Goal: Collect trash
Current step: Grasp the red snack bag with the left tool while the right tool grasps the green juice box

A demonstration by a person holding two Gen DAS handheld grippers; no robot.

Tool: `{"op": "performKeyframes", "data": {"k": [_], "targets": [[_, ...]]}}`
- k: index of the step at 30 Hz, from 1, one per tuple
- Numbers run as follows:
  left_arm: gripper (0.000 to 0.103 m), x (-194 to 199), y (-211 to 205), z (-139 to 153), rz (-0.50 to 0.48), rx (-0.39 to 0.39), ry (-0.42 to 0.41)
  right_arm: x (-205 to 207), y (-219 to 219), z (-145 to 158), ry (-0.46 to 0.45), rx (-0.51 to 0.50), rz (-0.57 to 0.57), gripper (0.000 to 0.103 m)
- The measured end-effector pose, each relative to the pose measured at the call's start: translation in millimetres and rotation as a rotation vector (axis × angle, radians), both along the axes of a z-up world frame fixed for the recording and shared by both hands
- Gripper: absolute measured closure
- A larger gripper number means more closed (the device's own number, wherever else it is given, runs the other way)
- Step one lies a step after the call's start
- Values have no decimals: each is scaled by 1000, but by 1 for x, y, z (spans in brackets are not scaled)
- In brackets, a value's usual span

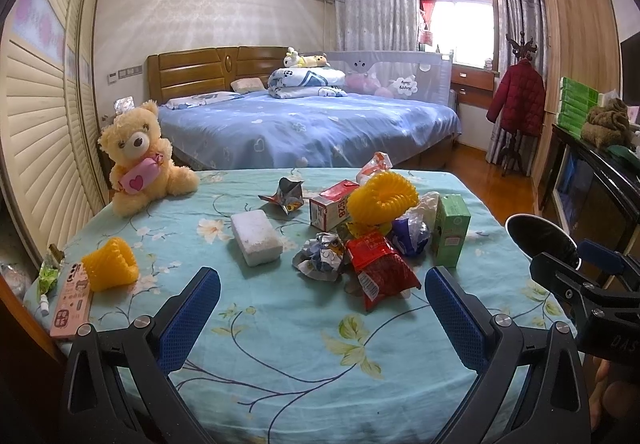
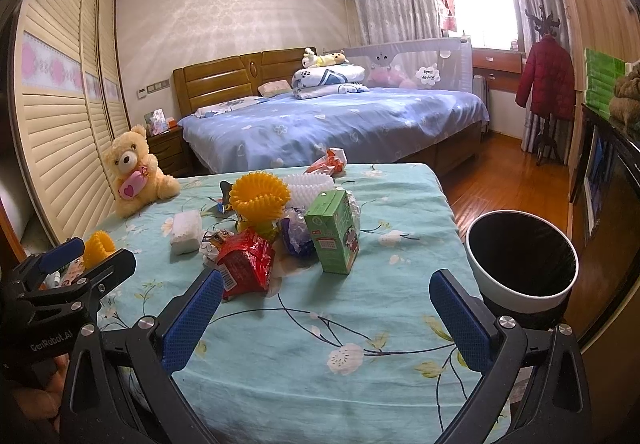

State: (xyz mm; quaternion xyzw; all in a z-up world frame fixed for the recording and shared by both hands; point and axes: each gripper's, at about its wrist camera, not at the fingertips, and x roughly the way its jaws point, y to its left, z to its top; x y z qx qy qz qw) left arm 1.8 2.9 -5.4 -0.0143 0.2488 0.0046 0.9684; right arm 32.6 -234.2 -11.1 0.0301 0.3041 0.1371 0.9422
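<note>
Both grippers hover over the near edge of the table, jaws spread wide, nothing held: left gripper, right gripper. Trash sits in a heap mid-table, slightly right: red wrapper nearest, crumpled foil wrapper touching its left side, green carton upright at the right, red-and-white carton lying behind, blue wrapper between them, yellow mesh ring on top. The bin stands just off the table's right edge, near corner (black liner, mouth tilted toward the camera). Step in hand, as I read it: first pick. Suggest the right gripper takes the red wrapper: closest, edge exposed, short path to the bin. Come in low, pinch the crinkled body not the flat seal, lift straight so it doesn't drag the foil along. The carton looks rigid; grab across its narrow faces. Leave the bear and the phone at far and near left; not trash. The loose yellow mesh sleeve at near left suits the left gripper.
</note>
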Motion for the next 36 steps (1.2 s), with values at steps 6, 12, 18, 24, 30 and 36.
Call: {"op": "performKeyframes", "data": {"k": [6, 12, 18, 24, 30, 36], "targets": [[1, 5, 1, -4, -6, -3, 10, 2, 2, -4, 13, 4, 3, 0], [1, 12, 5, -9, -7, -17, 35, 9, 0, -8, 35, 13, 4, 0], [1, 24, 9, -17, -2, -21, 73, 23, -6, -20, 82, 41, 13, 1], [3, 42, 3, -28, -25, -10, 128, 45, -12, -33, 135, 69, 20, 1], [20, 70, 1, -42, -71, -48, 199, 77, -7, -49, 202, 86, 46, 10], [30, 96, 3, -52, -105, -73, 243, 105, 6, -64, 253, 87, 80, 14]]}}
